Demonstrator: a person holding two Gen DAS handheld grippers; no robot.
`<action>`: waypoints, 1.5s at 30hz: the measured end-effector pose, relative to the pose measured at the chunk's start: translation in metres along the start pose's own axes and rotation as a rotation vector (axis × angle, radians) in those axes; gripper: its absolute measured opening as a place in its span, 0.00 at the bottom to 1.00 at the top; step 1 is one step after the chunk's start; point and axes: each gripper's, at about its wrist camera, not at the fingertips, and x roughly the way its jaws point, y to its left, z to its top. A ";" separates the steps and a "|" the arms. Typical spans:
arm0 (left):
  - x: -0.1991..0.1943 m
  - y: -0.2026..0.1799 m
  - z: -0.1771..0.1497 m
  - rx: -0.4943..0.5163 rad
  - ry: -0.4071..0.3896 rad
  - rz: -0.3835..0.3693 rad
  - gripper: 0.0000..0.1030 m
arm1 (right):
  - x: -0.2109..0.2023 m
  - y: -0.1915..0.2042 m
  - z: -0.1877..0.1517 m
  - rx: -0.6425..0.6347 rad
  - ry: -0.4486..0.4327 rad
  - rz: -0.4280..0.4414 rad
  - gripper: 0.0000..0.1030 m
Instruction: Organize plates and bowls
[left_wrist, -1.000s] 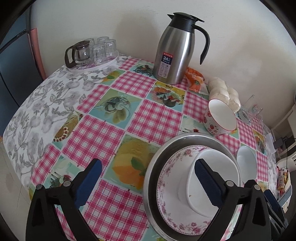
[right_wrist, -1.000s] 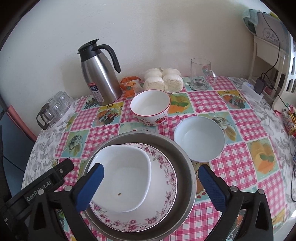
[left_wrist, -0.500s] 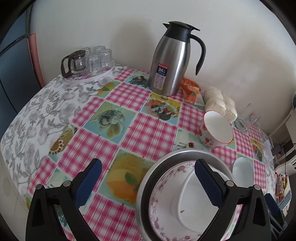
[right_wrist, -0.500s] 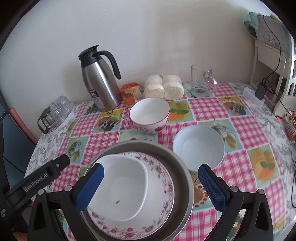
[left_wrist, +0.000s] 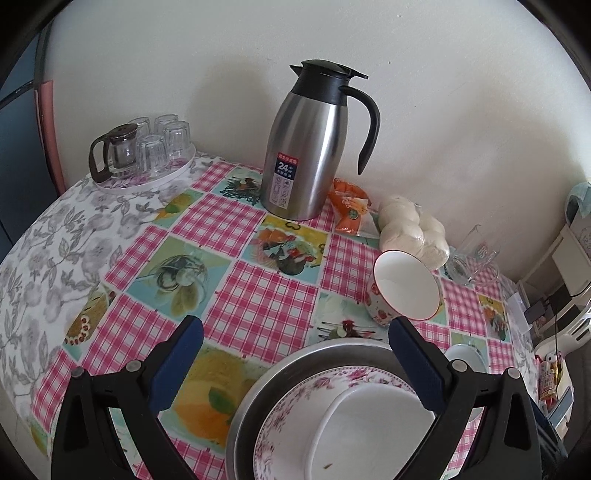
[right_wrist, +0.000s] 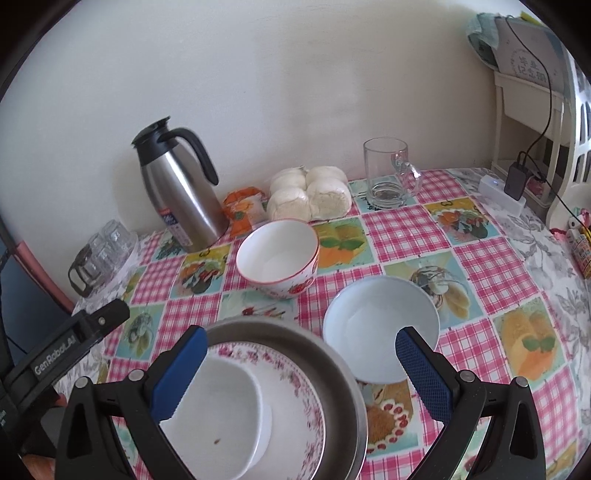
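Note:
A steel basin (right_wrist: 332, 369) (left_wrist: 266, 384) near the table's front holds a pink-flowered plate (right_wrist: 295, 398) (left_wrist: 291, 402) with a white squarish bowl (right_wrist: 221, 417) (left_wrist: 369, 428) on it. A red-rimmed strawberry bowl (right_wrist: 277, 254) (left_wrist: 404, 291) stands behind the basin. A plain white bowl (right_wrist: 380, 328) (left_wrist: 465, 360) sits to the basin's right. My left gripper (left_wrist: 295, 347) is open and empty above the basin's left rim. My right gripper (right_wrist: 301, 358) is open and empty, over the basin and the white bowl.
A steel thermos jug (left_wrist: 310, 147) (right_wrist: 181, 188) stands at the wall. Beside it lie an orange packet (left_wrist: 351, 206), bagged buns (right_wrist: 310, 195) and a glass mug (right_wrist: 388, 173). A tray of glasses (left_wrist: 144, 155) is far left. A power strip (right_wrist: 502, 192) lies far right.
Both grippers have drawn back and up from the basin, so the dishes sit lower in both views. Nothing on the table has moved.

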 end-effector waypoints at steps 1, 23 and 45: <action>0.003 -0.001 0.001 0.009 0.003 -0.005 0.97 | 0.001 -0.002 0.002 0.004 -0.004 0.001 1.00; 0.095 -0.067 0.057 0.217 0.251 -0.098 0.97 | 0.087 -0.024 0.081 -0.075 0.152 -0.002 0.99; 0.206 -0.094 0.058 0.150 0.496 -0.100 0.39 | 0.198 -0.023 0.085 -0.089 0.396 0.011 0.42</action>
